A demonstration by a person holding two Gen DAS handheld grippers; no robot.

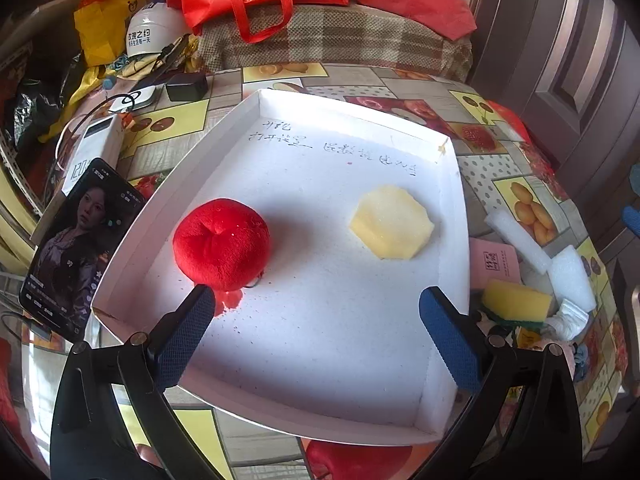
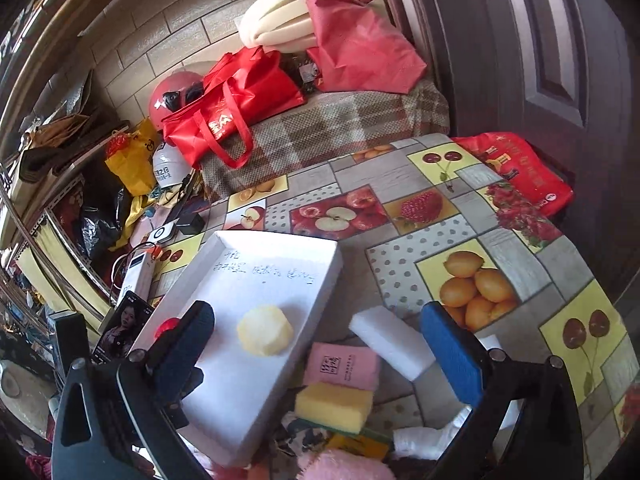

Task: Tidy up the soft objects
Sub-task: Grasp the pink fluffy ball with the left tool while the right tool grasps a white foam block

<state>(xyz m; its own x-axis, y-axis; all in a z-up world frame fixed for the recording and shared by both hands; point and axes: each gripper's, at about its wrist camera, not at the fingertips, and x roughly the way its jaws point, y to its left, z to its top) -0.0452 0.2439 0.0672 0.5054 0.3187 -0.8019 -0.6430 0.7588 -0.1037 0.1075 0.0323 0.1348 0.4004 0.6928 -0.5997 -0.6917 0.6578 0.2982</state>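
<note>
Between plush apple (image 1: 221,243) and tray rim (image 1: 456,184), bare floor.

place: lived-in home room | centre: table under fruit-print oilcloth (image 2: 420,184) | upper centre: plaid-covered bench (image 2: 328,128) with red shopping bags (image 2: 232,100), helmet (image 2: 172,88) | left edge: cluttered shelves (image 2: 44,200) | upper left: tiled wall (image 2: 168,28) | right: panelled door (image 2: 532,52)
</note>
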